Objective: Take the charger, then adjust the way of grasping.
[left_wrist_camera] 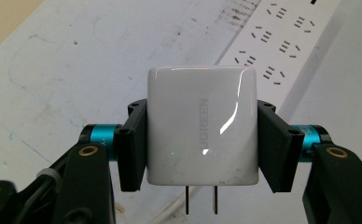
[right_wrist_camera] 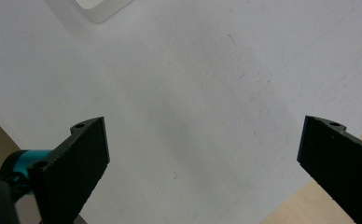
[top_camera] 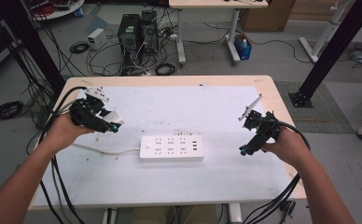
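the left gripper (left_wrist_camera: 201, 135) is clamped on a white ugreen wall charger (left_wrist_camera: 201, 126), one black pad pressed flat against each side face, so the jaws stand only as wide as the charger's body. in the left gripper view its two flat prongs (left_wrist_camera: 200, 199) point back toward the camera, at the bottom of the frame, while its smooth face points away, toward the table.

the white power strip (top_camera: 171, 148) lies ahead of this claw and off to its right, and it looks well apart from the charger, which is held up in the air rather than over any socket. in the high view the left gripper (top_camera: 105, 119) hovers over the left part of the white table top (top_camera: 179, 105), and the strip rests in the middle with its long axis running left to right, its cord (top_camera: 105, 150) trailing off toward the left hand's side. the strip's socket rows (left_wrist_camera: 274, 44) show at the upper right of the left gripper view.

my judgement is that the move ahead turns on the prongs: they face away from the strip's sockets, so the charger must be turned over as well as carried across before it can go in.

the right gripper (right_wrist_camera: 202, 163) has its jaws spread wide with nothing between them, above bare table. it sits to the right of the strip (right_wrist_camera: 100, 9), about as near to it as the left one.
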A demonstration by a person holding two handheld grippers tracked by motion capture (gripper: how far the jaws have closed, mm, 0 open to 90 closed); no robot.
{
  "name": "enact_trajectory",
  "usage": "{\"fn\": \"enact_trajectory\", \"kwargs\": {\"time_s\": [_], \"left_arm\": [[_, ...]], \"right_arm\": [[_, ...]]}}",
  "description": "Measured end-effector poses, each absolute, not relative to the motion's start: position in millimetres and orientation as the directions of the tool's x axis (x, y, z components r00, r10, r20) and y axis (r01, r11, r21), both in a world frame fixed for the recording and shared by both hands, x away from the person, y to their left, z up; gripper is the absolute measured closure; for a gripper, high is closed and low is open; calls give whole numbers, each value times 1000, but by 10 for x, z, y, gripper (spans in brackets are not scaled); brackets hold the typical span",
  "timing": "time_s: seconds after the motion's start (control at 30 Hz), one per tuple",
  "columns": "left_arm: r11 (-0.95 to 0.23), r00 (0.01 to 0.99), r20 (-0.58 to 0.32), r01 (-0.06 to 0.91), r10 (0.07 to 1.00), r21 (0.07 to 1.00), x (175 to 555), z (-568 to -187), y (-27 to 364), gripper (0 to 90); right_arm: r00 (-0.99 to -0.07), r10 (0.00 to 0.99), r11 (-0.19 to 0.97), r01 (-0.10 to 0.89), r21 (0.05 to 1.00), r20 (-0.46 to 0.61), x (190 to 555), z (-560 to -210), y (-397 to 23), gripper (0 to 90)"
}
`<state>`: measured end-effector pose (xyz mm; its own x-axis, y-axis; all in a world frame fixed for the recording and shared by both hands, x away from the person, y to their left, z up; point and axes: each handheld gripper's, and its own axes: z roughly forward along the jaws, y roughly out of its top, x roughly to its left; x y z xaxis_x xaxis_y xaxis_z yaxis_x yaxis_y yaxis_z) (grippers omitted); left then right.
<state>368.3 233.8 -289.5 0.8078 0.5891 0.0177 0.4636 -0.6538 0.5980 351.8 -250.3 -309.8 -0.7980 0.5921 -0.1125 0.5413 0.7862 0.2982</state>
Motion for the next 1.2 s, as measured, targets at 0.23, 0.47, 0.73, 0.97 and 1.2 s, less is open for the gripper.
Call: {"fn": "enact_trajectory", "kwargs": {"time_s": [0.23,0.47,0.73,0.97,1.2], "left_arm": [[-661,820,14,451,572,599,3605,-2896,2310,425],[-678,837,34,418,546,604,3579,-2815,2270,425],[-706,870,44,369,492,605,3599,-2762,2138,425],[-719,884,50,343,464,604,3615,-2747,2022,425],[-751,911,48,307,410,585,3625,-2751,1870,425]], "right_arm": [[-805,583,791,531,303,-114,3514,-3086,-2462,14],[-803,587,786,532,316,-109,3501,-3064,-2374,14],[-774,629,739,564,368,-77,3504,-3025,-2364,14],[-759,650,714,588,380,-47,3498,-3061,-2359,15],[-712,698,626,657,420,72,3518,-3110,-2363,15]]}}
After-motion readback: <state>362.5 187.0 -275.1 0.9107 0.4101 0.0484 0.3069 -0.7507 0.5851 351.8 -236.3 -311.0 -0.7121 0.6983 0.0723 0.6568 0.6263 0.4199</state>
